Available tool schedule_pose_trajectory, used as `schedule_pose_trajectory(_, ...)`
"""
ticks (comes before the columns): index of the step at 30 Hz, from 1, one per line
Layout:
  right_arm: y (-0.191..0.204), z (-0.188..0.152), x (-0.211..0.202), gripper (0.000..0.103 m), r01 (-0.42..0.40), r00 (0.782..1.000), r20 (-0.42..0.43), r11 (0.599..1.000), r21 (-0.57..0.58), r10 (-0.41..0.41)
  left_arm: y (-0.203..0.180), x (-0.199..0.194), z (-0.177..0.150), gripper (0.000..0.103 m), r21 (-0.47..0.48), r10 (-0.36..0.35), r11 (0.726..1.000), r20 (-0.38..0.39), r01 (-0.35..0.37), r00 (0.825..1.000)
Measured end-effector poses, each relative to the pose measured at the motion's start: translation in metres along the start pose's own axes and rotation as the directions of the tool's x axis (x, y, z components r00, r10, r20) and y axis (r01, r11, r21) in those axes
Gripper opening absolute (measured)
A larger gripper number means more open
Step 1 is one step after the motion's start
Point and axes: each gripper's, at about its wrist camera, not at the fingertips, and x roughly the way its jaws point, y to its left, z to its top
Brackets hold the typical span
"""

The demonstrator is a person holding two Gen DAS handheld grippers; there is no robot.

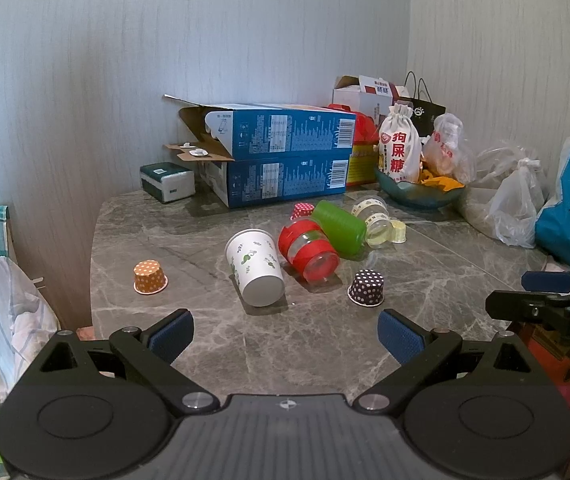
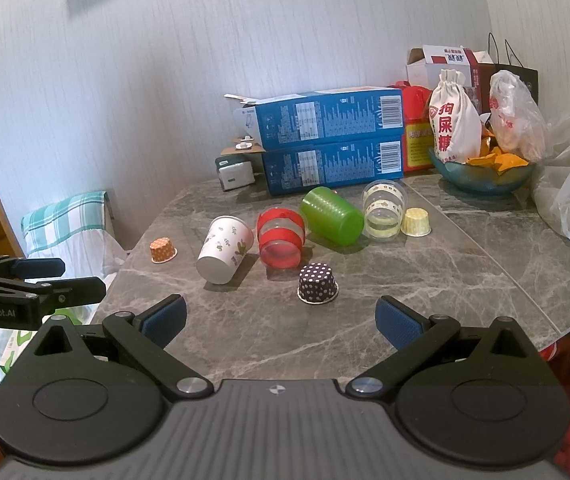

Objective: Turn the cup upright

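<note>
On the grey marbled table top [image 2: 465,280], several cups lie toppled in a loose row: a white paper cup printed with green leaves [image 2: 224,249] on its side with its base toward the cameras, a clear plastic cup banded in red [image 2: 281,243] touching it or very nearly so, a ribbed green plastic cup [image 2: 332,216] and a clear cup with pale printed bands [image 2: 383,213], all tipped over. Small paper baking cups, one orange dotted [image 2: 163,250], one dark with white dots [image 2: 317,283] and one pale yellow [image 2: 416,222], sit mouth-down around them. Neither tool has touched anything: the left gripper [image 1: 285,334] and the right gripper [image 2: 281,322] both hover over the near edge with jaws spread wide and nothing between the blue pads, so the job looks to be at its very start, in the approach. Which cup is meant is not settled by the scene; the white paper cup and the dark dotted one lie nearest. A next move would call for closing in on one cup's wall and rotating it onto its base without knocking its neighbours. The right wrist view shows the yellow baking cup whole and the green cup clear of the red one, while the left wrist view alone shows a red dotted baking cup [image 1: 303,210] tucked behind.
</note>
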Motion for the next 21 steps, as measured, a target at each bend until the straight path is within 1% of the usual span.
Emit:
schedule_pose_trajectory(14, -0.01, -0.003, 0.003, 0.102, -0.011, 1.0, -0.005, 1.0, 0.018, 0.011, -0.006, 0.013, 0.006, 0.1, -0.002, 0.006, 1.0, -0.036, -0.006, 0.999)
schedule_pose_trajectory(21, -0.018, -0.005, 0.004, 0.102, -0.022, 1.0, -0.004, 0.999, 0.035, 0.022, -0.012, 0.02, 0.011, 0.1, 0.013, 0.026, 1.0, -0.055, -0.026, 0.998)
